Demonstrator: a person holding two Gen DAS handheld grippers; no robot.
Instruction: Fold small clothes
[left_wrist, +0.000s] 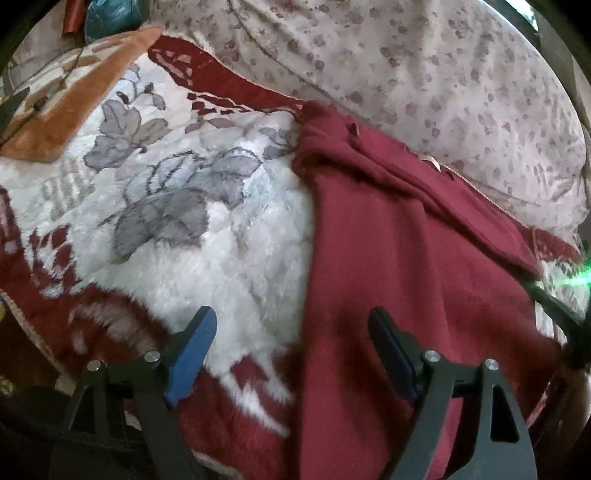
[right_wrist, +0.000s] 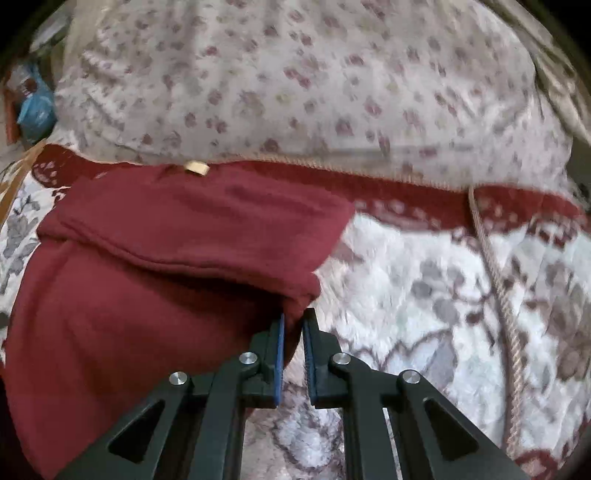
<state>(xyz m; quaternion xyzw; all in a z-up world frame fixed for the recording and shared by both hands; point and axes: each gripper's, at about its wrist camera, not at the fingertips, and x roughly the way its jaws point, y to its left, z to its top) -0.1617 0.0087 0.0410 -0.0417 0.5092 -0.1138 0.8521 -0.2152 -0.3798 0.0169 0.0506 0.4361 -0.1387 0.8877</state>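
- A dark red knitted garment (right_wrist: 155, 258) is spread on a fluffy white, grey-flowered, red-bordered blanket (left_wrist: 229, 236), its top part folded down over the body
- The fold's corner is pinched between the closed fingers of the right gripper (right_wrist: 293, 328)
- The left gripper (left_wrist: 291, 332) is held wide apart above the garment's edge, nothing gripped

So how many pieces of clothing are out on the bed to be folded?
1: a dark red garment lying on the fluffy blanket, in front of the flowered pillow. The right gripper pinches its corner; the left gripper is open. Others may lie out of view.
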